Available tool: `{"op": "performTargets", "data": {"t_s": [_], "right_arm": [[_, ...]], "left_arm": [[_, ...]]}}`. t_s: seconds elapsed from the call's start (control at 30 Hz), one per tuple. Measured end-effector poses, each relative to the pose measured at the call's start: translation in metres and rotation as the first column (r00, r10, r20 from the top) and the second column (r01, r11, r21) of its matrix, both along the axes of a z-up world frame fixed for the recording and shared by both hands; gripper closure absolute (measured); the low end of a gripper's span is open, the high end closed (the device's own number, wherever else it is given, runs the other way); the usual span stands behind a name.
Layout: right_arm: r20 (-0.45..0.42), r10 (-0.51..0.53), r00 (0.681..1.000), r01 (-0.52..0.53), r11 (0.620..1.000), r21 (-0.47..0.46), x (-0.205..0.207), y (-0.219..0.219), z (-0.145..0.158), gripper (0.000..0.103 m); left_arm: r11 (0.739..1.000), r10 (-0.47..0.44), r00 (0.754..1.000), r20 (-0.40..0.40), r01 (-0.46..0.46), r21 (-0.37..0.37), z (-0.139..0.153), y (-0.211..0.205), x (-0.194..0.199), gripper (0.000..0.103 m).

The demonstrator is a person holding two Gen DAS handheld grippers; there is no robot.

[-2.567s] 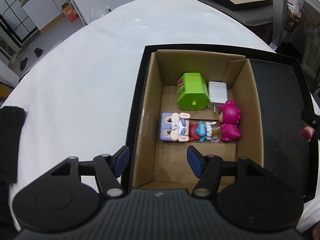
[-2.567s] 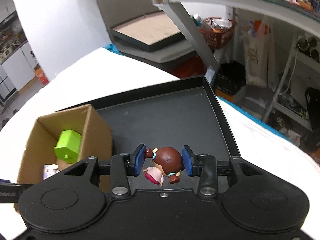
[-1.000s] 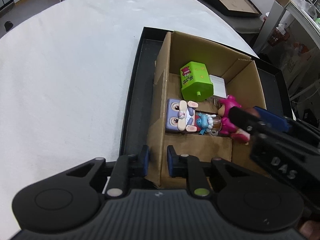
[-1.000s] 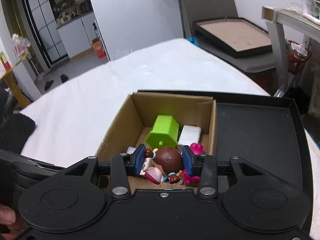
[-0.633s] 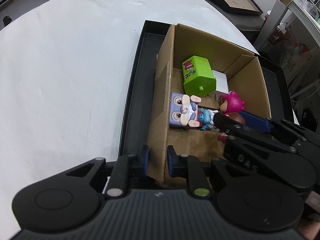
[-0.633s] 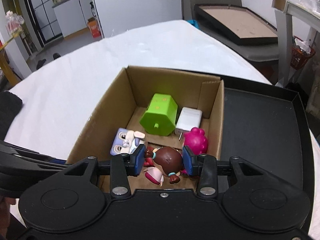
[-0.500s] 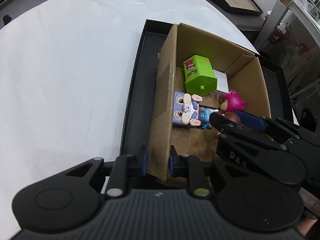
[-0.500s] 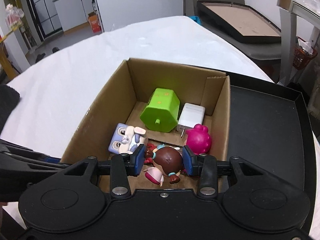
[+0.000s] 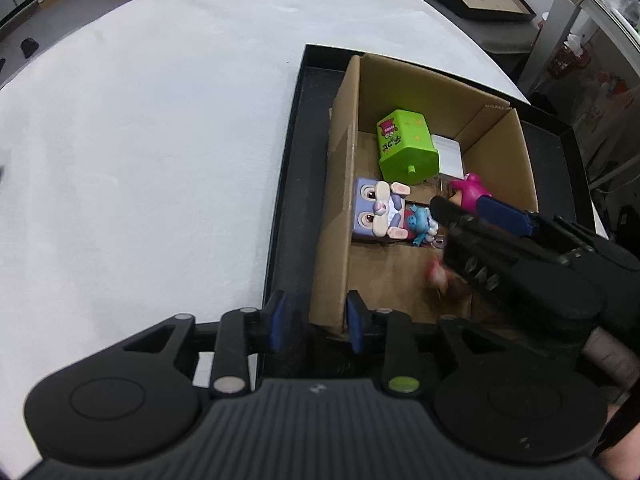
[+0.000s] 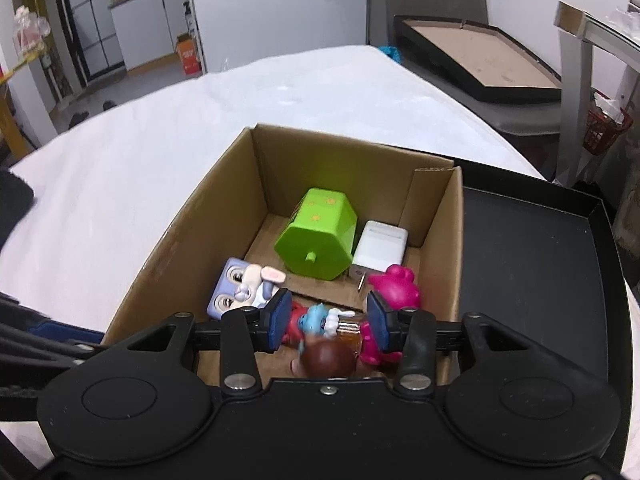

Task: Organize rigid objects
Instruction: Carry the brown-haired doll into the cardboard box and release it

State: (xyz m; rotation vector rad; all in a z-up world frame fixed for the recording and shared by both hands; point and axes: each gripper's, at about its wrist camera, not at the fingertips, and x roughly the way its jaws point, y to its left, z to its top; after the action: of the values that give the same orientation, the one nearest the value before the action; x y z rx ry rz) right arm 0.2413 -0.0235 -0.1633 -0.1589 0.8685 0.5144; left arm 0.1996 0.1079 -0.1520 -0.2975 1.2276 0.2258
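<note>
A cardboard box [image 9: 338,208] [image 10: 200,232] stands on a black tray [image 9: 286,184] [image 10: 532,264]. Inside lie a green toy [image 9: 404,148] [image 10: 320,236], a white charger [image 9: 450,156] [image 10: 380,248], a bunny block [image 9: 374,212] [image 10: 240,284], a blue figure [image 9: 420,222] [image 10: 316,320] and a pink figure [image 9: 470,192] [image 10: 394,286]. My right gripper [image 10: 328,322] [image 9: 464,216] is open above the box; the brown-haired doll [image 10: 328,360] [image 9: 438,276] is blurred below its fingers, free of them. My left gripper [image 9: 316,322] straddles the box's near left corner with gaps either side.
The tray lies on a white-covered round table [image 9: 140,140] [image 10: 160,120]. The tray's right half [image 10: 532,264] is bare black surface. Beyond the table are a framed board [image 10: 480,60] and a metal table leg [image 10: 572,92].
My right gripper has opened and let go of the brown-haired doll, which drops into the box. My left gripper has widened from its clamp on the box wall.
</note>
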Motion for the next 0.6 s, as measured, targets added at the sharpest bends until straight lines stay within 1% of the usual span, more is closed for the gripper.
{"op": "performTargets", "data": {"t_s": [0.07,0.1,0.17,0.33,0.4,0.53,0.6], "right_arm": [[-0.041,-0.035,0.999,0.038,0.996,0.076,0.007,-0.008,0.005,0.061],[-0.047,-0.046,0.998,0.051,0.993,0.105,0.009,-0.013,0.012,0.061],[-0.040,-0.061,0.997,0.065,0.991,0.120,0.012,-0.019,0.022,0.060],[-0.095,-0.082,0.992,0.095,0.985,0.142,0.019,-0.038,0.041,0.060],[-0.098,-0.092,0.991,0.105,0.985,0.134,0.018,-0.043,0.048,0.054],[-0.131,-0.097,0.987,0.115,0.983,0.144,0.015,-0.055,0.060,0.049],[-0.140,-0.103,0.985,0.122,0.984,0.133,0.012,-0.059,0.066,0.040]], "left_arm": [[1.000,0.010,1.000,0.005,-0.010,-0.006,0.006,0.001,0.000,0.069],[1.000,0.014,1.000,0.011,-0.014,-0.006,0.010,0.002,-0.001,0.069],[1.000,0.014,1.000,0.021,-0.014,-0.001,0.018,0.002,0.000,0.065],[1.000,0.019,0.999,0.049,-0.019,-0.002,0.037,0.002,0.000,0.059],[1.000,0.017,0.998,0.059,-0.017,-0.003,0.043,-0.001,-0.001,0.057],[1.000,0.006,0.997,0.076,-0.005,-0.012,0.052,-0.008,-0.004,0.054],[1.000,-0.001,0.997,0.083,0.003,-0.018,0.057,-0.013,-0.006,0.052]]}}
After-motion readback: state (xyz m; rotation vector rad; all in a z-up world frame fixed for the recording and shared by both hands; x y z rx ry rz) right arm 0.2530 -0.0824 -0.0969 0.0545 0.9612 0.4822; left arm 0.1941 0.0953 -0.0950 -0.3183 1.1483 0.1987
